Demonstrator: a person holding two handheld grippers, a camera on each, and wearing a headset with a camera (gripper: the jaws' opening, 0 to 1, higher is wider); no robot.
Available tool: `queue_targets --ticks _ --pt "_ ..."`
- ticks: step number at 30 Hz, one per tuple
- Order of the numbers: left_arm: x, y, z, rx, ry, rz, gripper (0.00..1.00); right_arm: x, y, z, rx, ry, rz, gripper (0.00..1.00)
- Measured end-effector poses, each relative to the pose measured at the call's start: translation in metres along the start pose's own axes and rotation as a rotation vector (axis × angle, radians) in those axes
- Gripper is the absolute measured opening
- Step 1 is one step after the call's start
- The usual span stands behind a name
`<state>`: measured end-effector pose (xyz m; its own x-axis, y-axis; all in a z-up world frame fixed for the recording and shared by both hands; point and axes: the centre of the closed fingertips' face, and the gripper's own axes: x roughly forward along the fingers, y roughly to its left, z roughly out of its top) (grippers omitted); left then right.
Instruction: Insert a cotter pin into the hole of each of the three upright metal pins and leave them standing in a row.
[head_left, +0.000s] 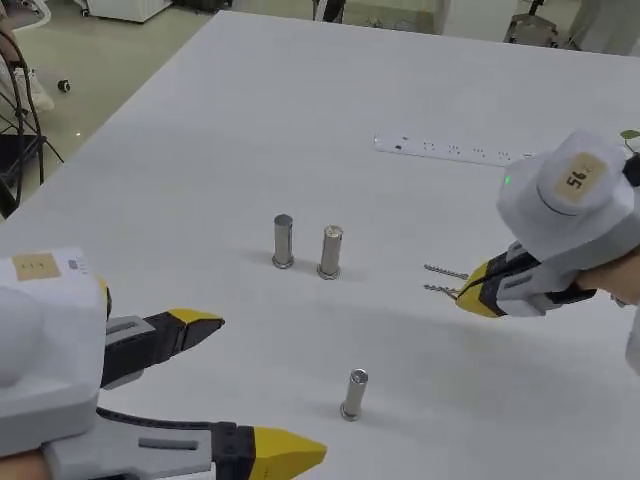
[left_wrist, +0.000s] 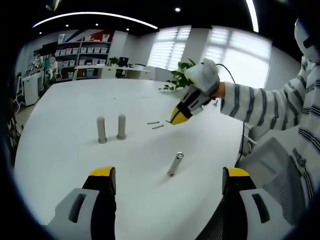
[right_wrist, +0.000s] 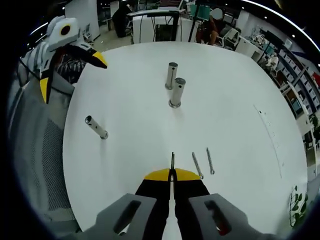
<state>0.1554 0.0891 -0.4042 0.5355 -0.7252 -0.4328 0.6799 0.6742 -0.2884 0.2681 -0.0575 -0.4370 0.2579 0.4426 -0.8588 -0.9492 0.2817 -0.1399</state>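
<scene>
White worktop (head_left: 300, 120) stretches away from me toward an open office, and the left gripper view shows shelving and bright windows behind it. At the near left edge of the head view I see my left claw (head_left: 255, 385), its yellow-tipped jaws spread wide apart. Beyond it, toward the middle of the worktop, two of the metal pins stand upright, close beside each other but not touching: the left upright pin (head_left: 283, 241) and the right upright pin (head_left: 330, 250). The third metal pin (head_left: 353, 393) is nearer to me, a little to the right and well apart from that pair. The right gripper view shows it tipped over on its side with its open end showing, so it is out of line with the other two. Further right, one loose cotter pin (right_wrist: 197, 165) and a second loose cotter pin (right_wrist: 210, 161) lie flat on the worktop, side by side, just beside the tip of my right claw (head_left: 468, 296). That claw's jaws are pressed together on a held cotter pin (right_wrist: 172, 161), which pokes straight forward from between the yellow tips. I cannot tell whether its end touches the surface. A striped sleeve (left_wrist: 260, 107) trails behind that claw. A white power strip (head_left: 450, 150) lies farther back on the worktop.
</scene>
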Motion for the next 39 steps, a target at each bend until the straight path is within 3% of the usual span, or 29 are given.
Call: queue_targets --ticks 4,13,16,22,30,34,39 --pt "0.004 -0.001 0.005 -0.004 -0.008 -0.002 0.84 -0.014 0.001 0.011 -0.003 -0.057 -0.023 0.0" --pt "0.013 -0.009 0.011 -0.027 -0.029 -0.036 0.79 -0.037 0.009 0.018 -0.032 -0.111 -0.101 0.0" --pt "0.017 -0.009 0.014 -0.04 -0.02 -0.041 0.76 -0.042 0.009 0.021 -0.047 -0.137 -0.131 0.0" --pt "0.022 -0.011 0.02 -0.003 -0.007 -0.054 0.73 -0.055 0.016 0.027 -0.067 -0.2 -0.19 0.0" --pt "0.036 -0.017 0.033 -0.027 -0.016 -0.095 0.65 -0.073 0.031 0.034 -0.076 -0.25 -0.249 0.0" --pt "0.042 -0.018 0.044 -0.036 -0.036 -0.107 0.61 -0.078 0.039 0.036 -0.072 -0.267 -0.26 0.0" --pt "0.05 -0.02 0.049 -0.048 -0.032 -0.125 0.53 -0.075 0.059 0.04 -0.085 -0.29 -0.224 0.0"
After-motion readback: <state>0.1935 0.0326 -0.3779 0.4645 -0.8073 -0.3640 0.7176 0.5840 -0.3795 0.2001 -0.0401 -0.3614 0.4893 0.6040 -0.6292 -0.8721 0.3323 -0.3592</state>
